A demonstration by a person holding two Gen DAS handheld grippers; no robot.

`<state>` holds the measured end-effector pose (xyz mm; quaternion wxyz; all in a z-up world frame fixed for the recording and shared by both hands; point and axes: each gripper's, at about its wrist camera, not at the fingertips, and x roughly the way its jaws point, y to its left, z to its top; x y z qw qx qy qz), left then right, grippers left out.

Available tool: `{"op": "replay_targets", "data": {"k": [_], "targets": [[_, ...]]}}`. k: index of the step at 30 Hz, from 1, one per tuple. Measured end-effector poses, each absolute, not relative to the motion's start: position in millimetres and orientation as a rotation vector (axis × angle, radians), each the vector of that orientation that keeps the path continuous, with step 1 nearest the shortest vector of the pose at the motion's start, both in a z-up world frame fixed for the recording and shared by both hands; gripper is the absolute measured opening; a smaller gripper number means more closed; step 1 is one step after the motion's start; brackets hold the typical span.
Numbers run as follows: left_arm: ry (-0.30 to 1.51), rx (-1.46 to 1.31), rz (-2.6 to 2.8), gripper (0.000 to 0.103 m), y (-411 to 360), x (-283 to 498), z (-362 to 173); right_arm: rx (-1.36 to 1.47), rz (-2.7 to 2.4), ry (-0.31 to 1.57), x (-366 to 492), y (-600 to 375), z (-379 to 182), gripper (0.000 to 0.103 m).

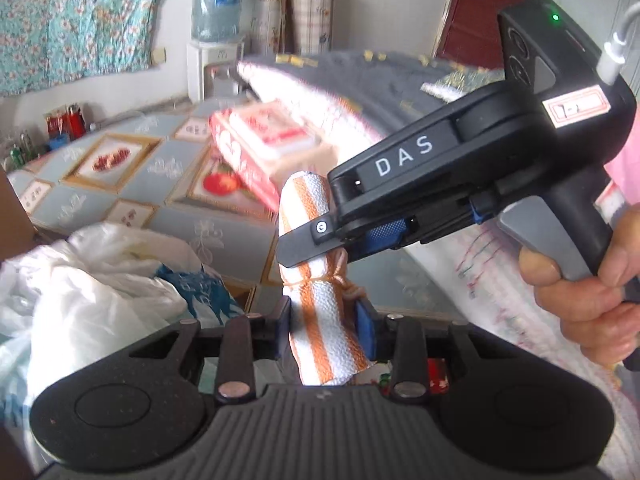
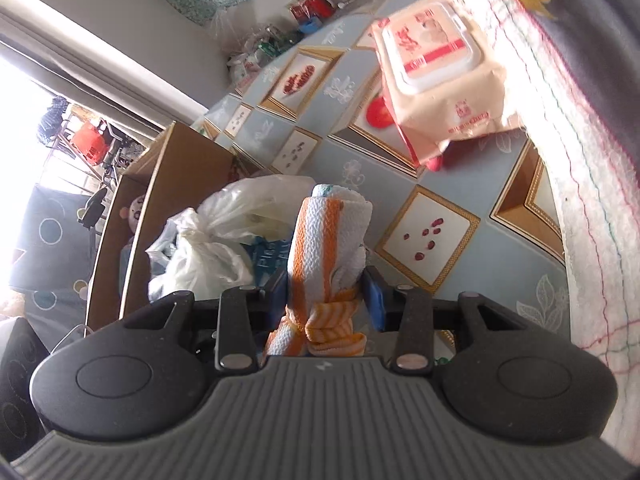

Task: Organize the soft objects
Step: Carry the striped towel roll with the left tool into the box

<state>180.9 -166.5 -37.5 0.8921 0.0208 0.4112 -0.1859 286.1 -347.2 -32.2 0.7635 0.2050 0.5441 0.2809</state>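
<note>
A rolled towel [image 1: 320,320] with orange and white stripes, tied round the middle with a thin band, is held above a patterned tablecloth [image 1: 120,196]. My left gripper [image 1: 326,322] is shut on its lower part, with the blue pads [image 1: 366,328] pressing both sides. From the right, in a person's hand [image 1: 592,280], my right gripper [image 1: 316,240] clamps the same roll higher up. In the right wrist view the towel [image 2: 332,232] stands upright between the right gripper [image 2: 328,298] pads, its knotted end nearest the camera.
A pack of wet wipes [image 2: 436,64] lies on the tablecloth beyond the towel. White plastic bags [image 2: 208,248] and an open cardboard box [image 2: 168,184] sit to the left. A folded quilt [image 2: 592,168] fills the right side. A water dispenser [image 1: 216,12] stands by the far wall.
</note>
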Motion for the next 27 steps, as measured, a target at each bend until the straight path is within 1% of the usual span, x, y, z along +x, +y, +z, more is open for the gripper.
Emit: {"op": "replay_targets", "data": {"k": [7,11,14,19,23,27], "targets": [[0.691,0.023,-0.342,0.035,-122,130,17,0.413,0.695,1.059,251,-314,41,0.038],[0.642,0.019,-0.271,0.035,-83,103,37,0.414,0.785,1.034,237,-271,62,0.039],[0.635,0.009,-0.206,0.035,-51,83,47,0.425,0.861,1.044,229,-228,65,0.039],[0.688,-0.047,-0.116,0.035,9,53,53,0.423,0.967,1.110,213,-153,54,0.039],[0.766,-0.126,-0.081,0.035,48,47,41,0.377,0.991,1.164,199,-106,38,0.039],[0.813,-0.244,-0.103,0.035,81,45,31,0.323,0.998,1.186,188,-82,30,0.041]]}}
